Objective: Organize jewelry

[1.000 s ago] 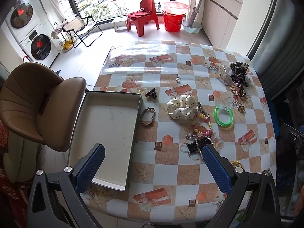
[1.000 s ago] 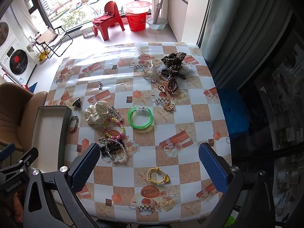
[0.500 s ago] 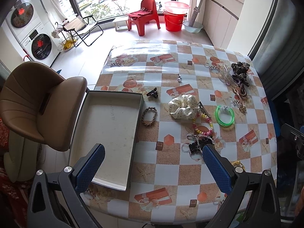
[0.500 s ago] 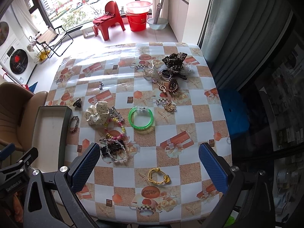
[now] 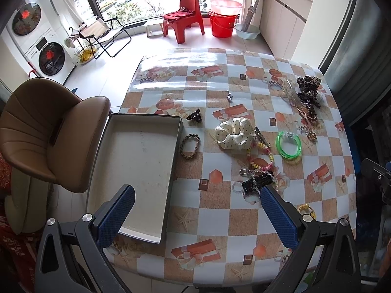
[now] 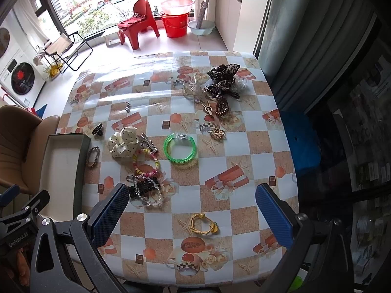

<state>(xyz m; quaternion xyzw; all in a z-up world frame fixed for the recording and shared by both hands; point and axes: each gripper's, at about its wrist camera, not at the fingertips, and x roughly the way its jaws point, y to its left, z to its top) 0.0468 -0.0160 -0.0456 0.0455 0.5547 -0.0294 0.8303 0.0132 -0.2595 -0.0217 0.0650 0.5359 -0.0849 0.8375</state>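
Note:
An empty grey box [image 5: 136, 168] lies at the table's left edge; it also shows in the right wrist view [image 6: 61, 168]. Jewelry is scattered on the checked tablecloth: a braided bracelet [image 5: 190, 145], a black claw clip [image 5: 194, 117], a polka-dot scrunchie [image 5: 234, 133], a green bangle [image 5: 288, 144], a beaded necklace [image 5: 260, 158], a black bead tangle [image 5: 256, 183], a yellow bracelet [image 6: 204, 223], and a pile of leopard scrunchies and hair ties [image 6: 222, 80]. My left gripper [image 5: 196, 213] is open above the box's right rim. My right gripper [image 6: 191, 217] is open above the yellow bracelet.
A brown chair [image 5: 44, 134] stands against the table's left side. A dark curtain [image 6: 305, 36] hangs at the right. A red stool [image 5: 184, 18] and a red bucket [image 5: 223, 20] stand on the floor beyond the table.
The left wrist view has drifted slightly, so the table sits a little further right and lower. The right gripper and all jewelry have stayed put.

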